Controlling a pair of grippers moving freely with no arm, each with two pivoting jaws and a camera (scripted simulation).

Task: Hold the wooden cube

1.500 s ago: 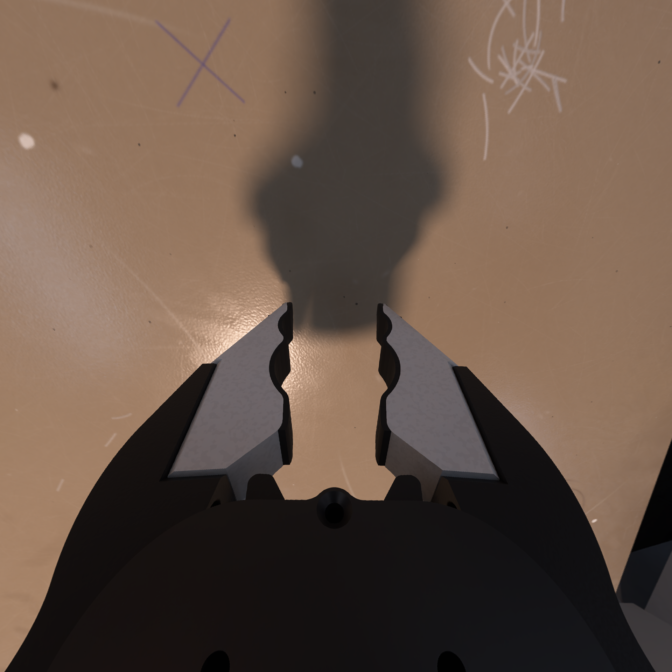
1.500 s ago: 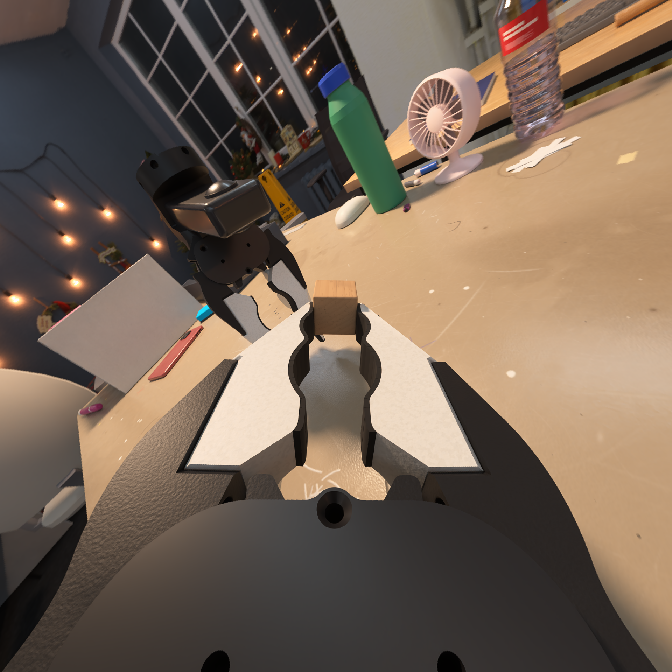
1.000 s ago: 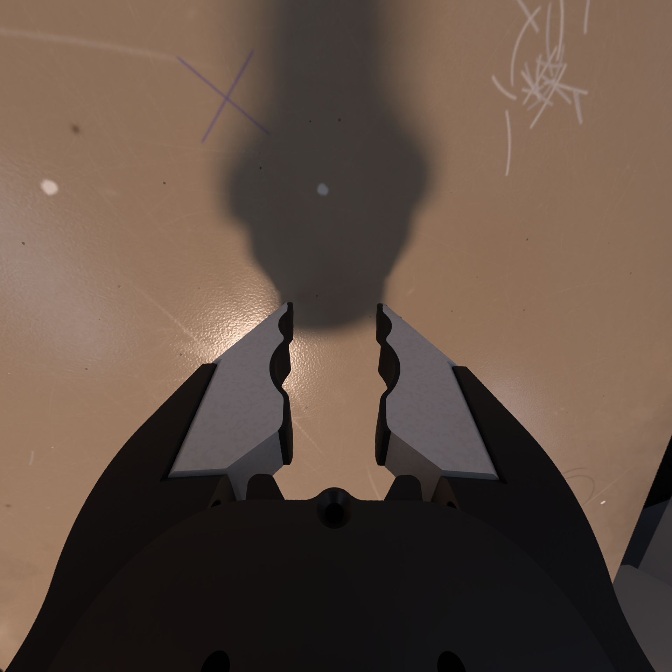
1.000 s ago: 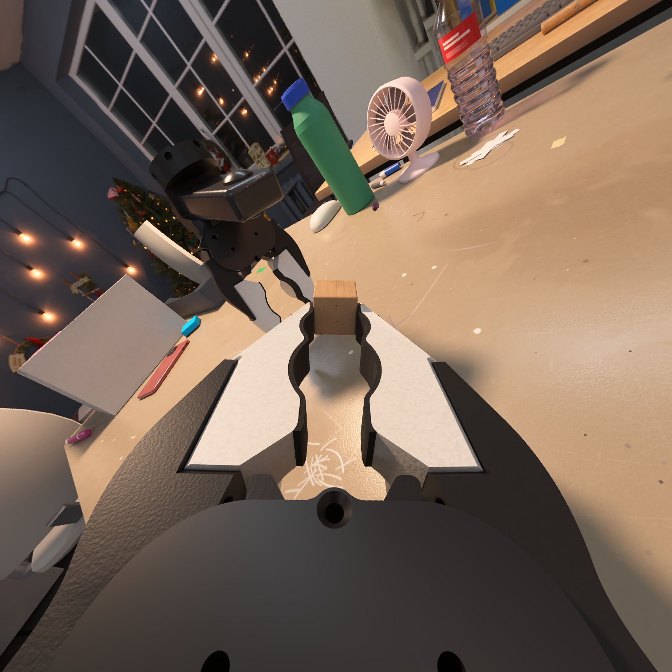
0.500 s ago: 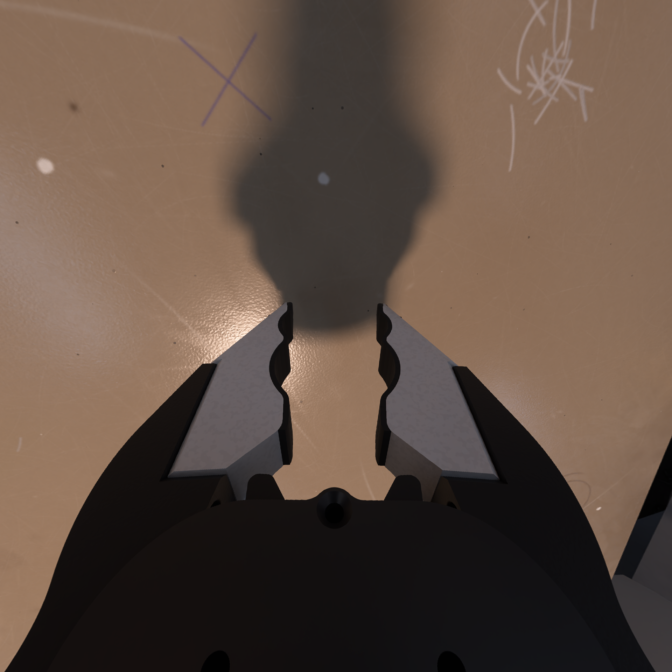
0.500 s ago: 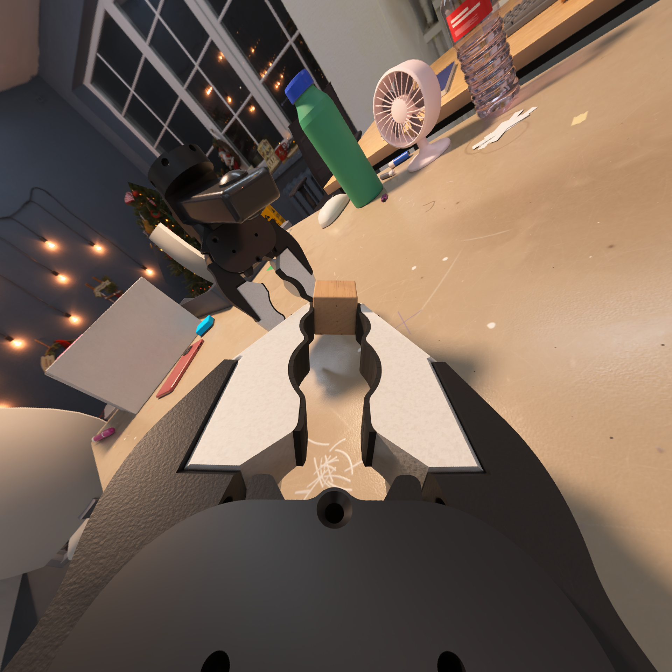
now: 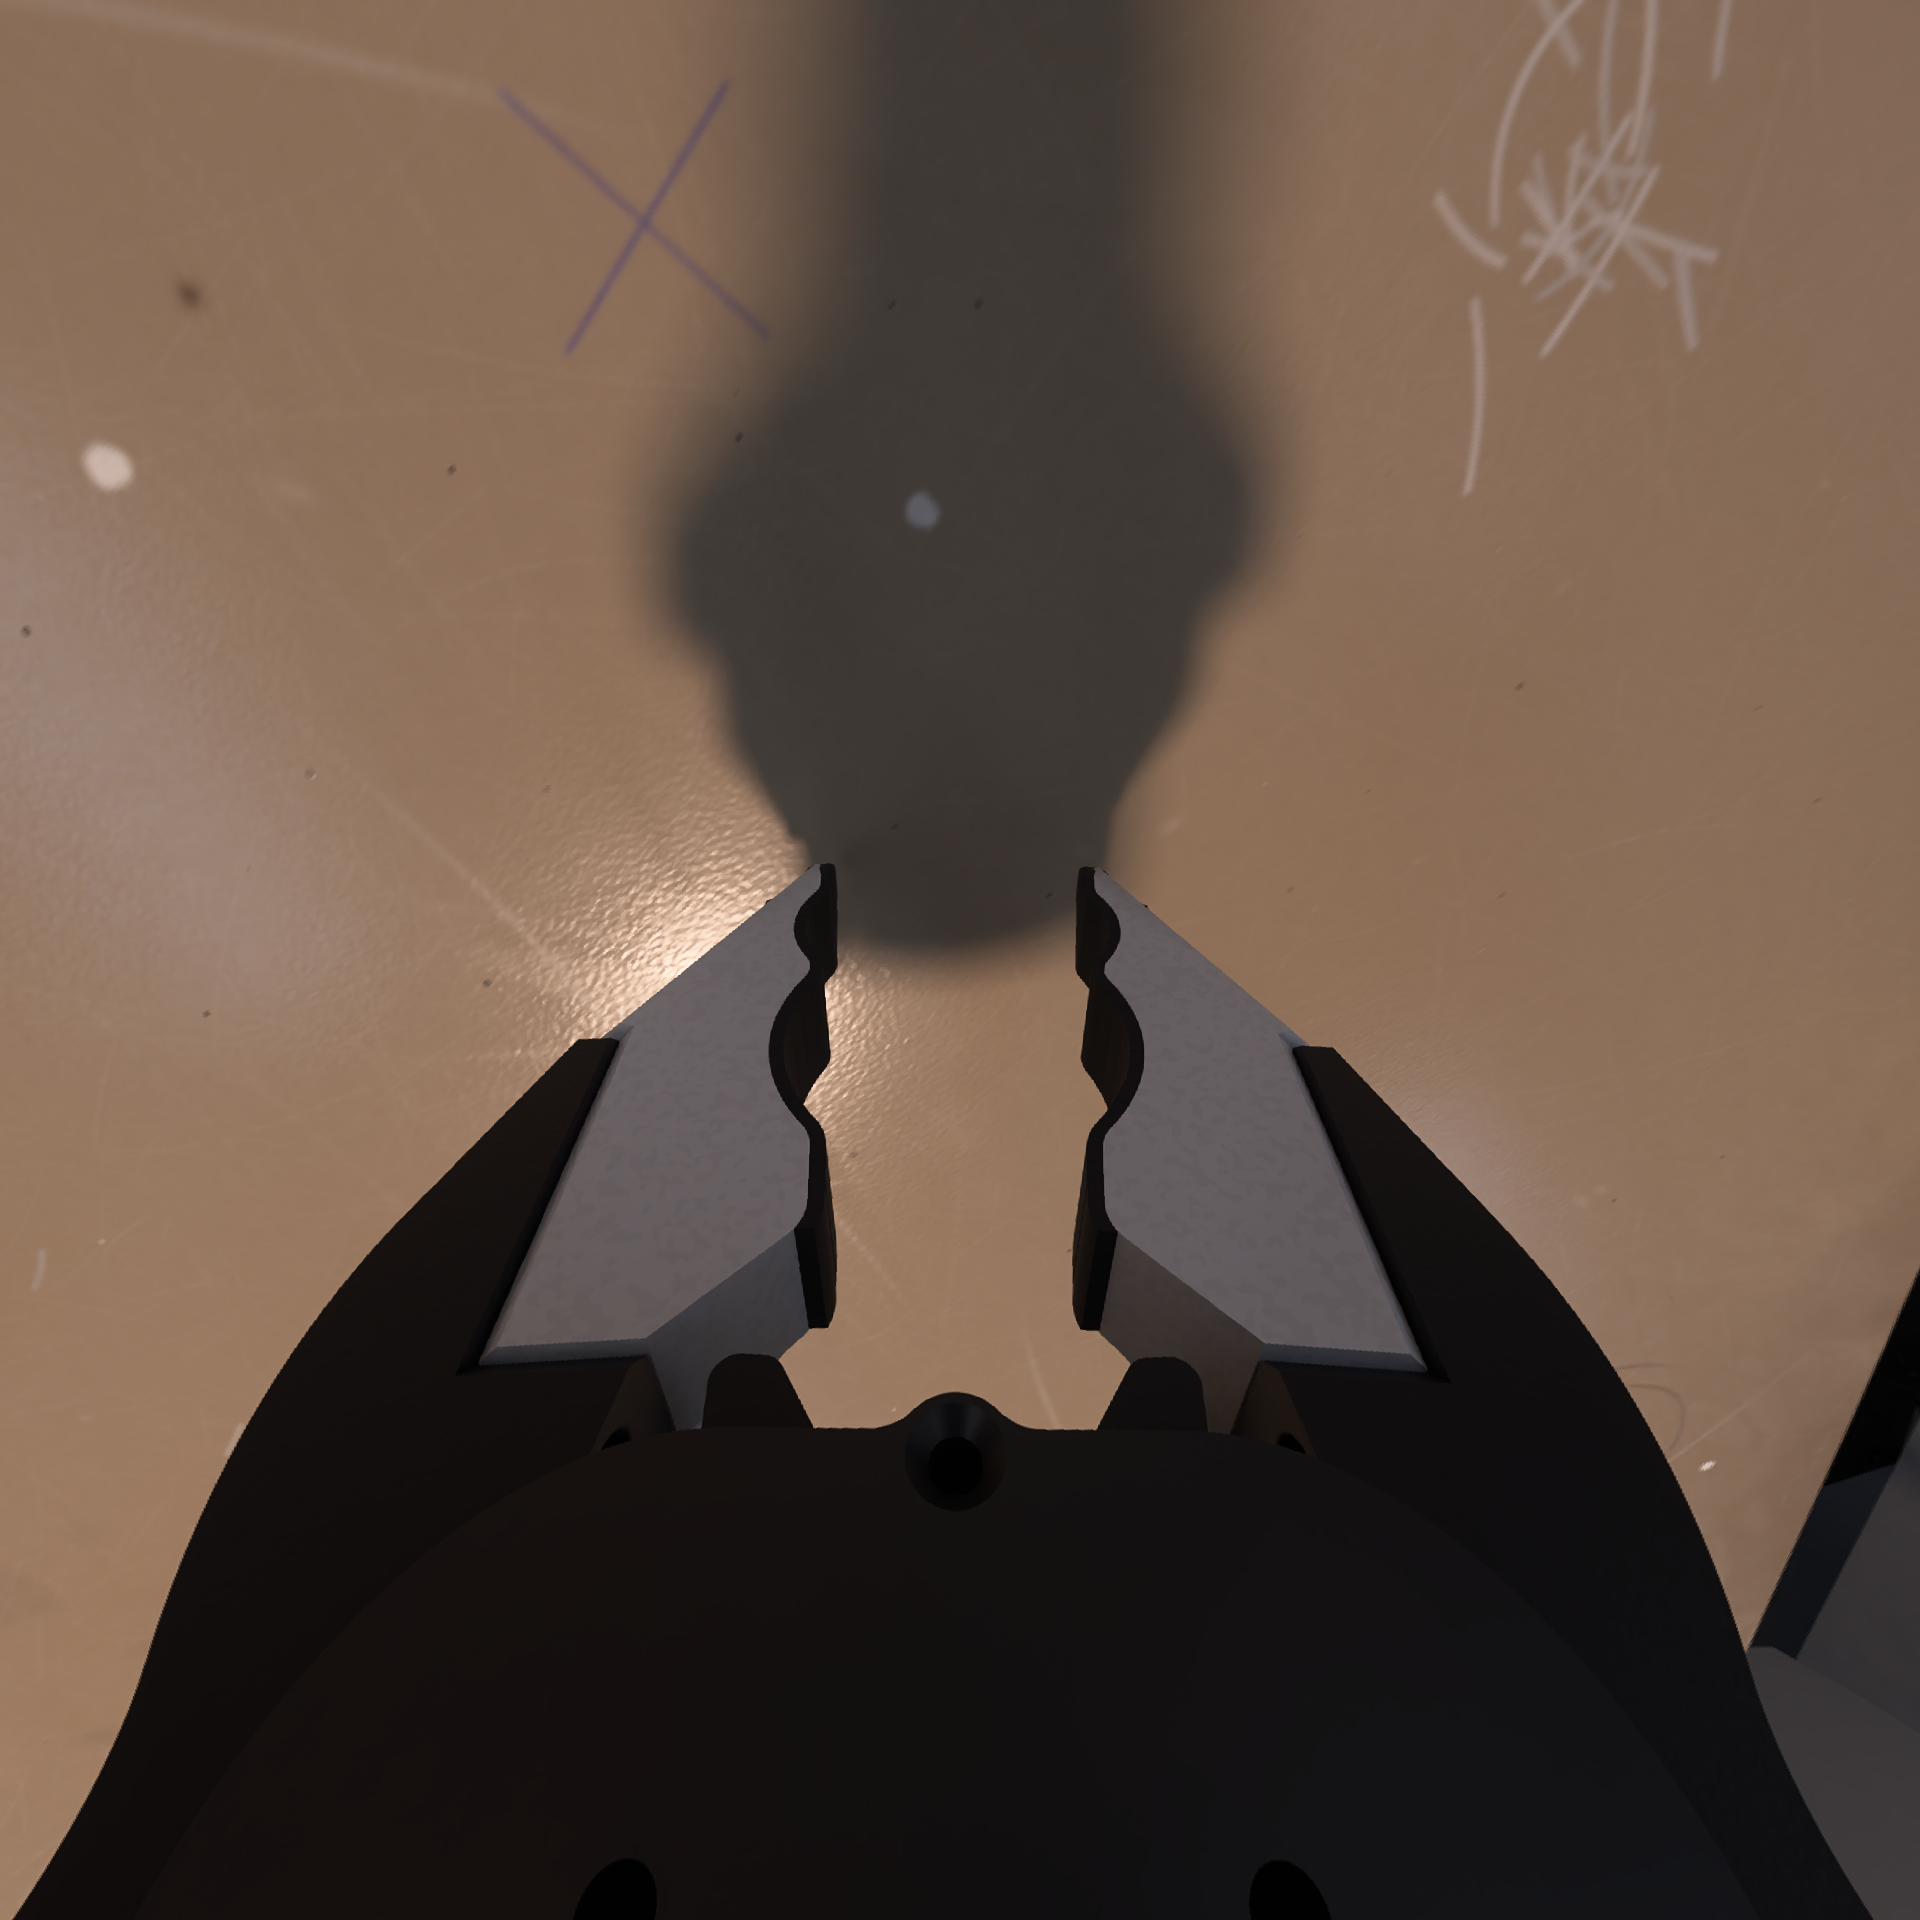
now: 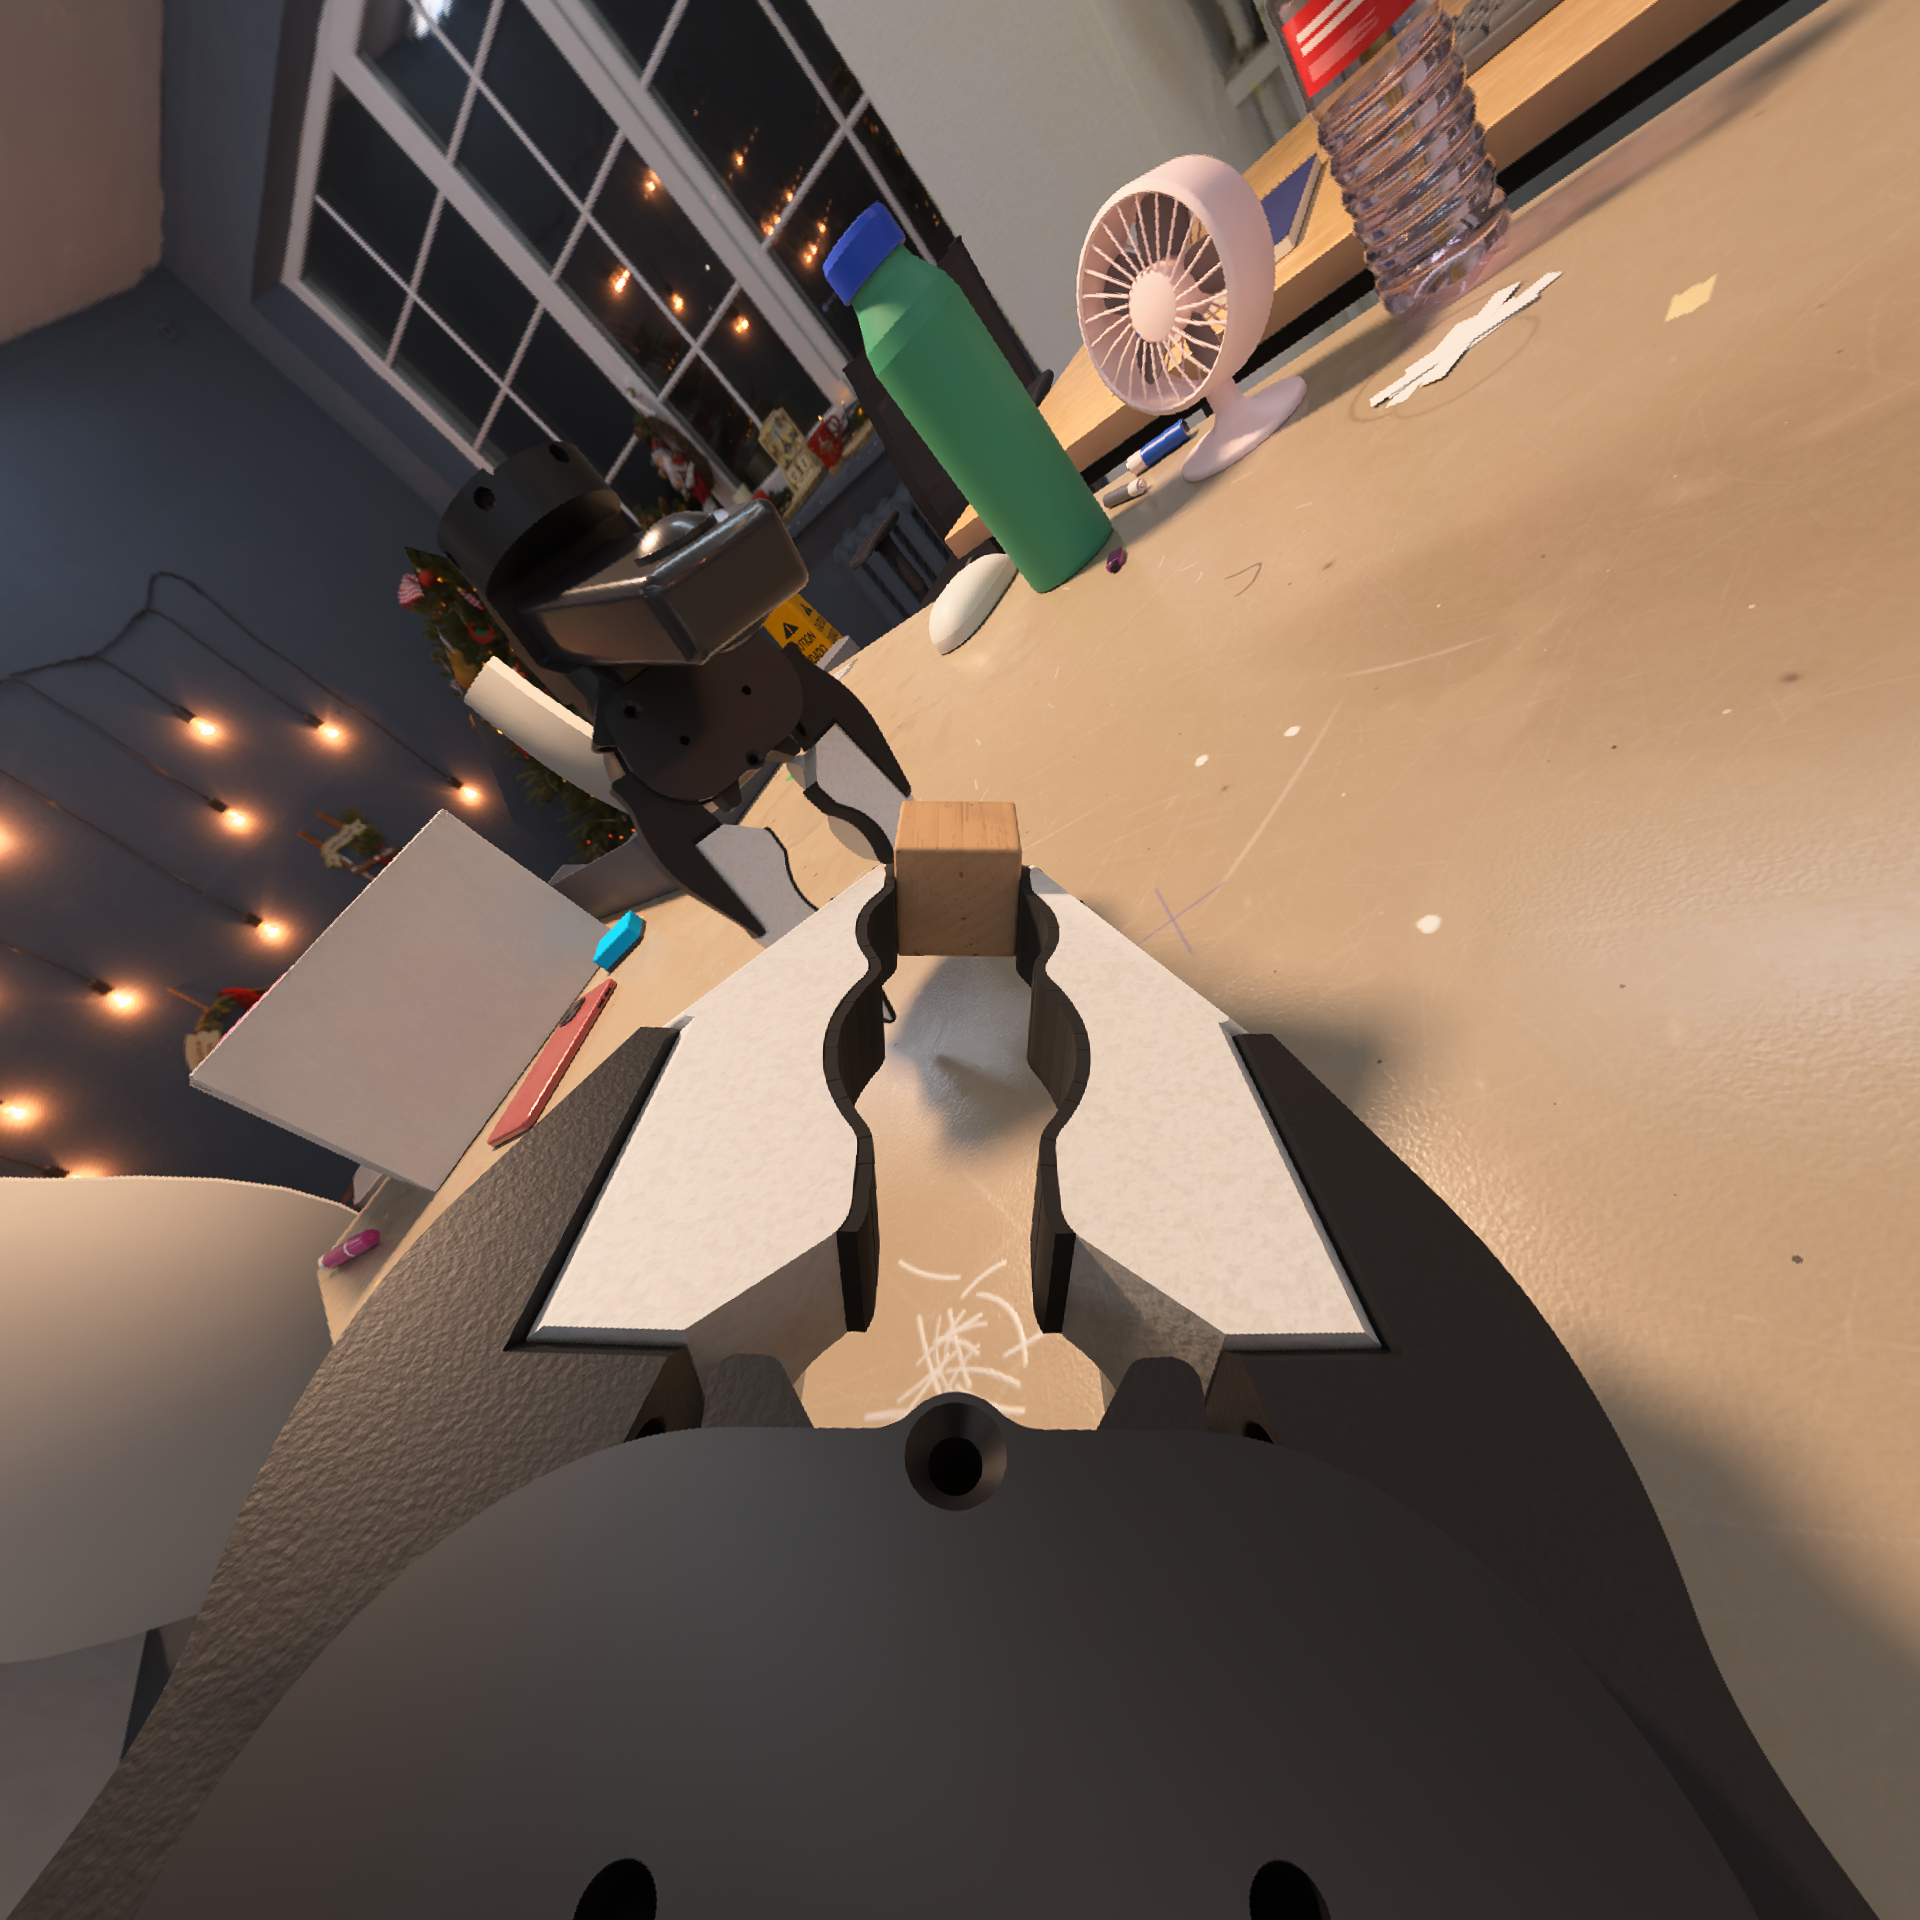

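Warm dim light, soft shadow [image 7: 956, 582], glare, wide-angle edge distortion.

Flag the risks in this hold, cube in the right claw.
1. The wooden cube is pinched only at the very tips of the right claw, raised off the table; a small slip could drop it.
2. The left claw, open and empty, hangs close beside the cube; drifting nearer could knock it loose.

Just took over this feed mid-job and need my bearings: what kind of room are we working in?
Probably a home workroom or hobby desk at night: a scuffed tan tabletop with a pink desk fan, a green bottle with a blue cap, and a dark paned window hung with string lights.
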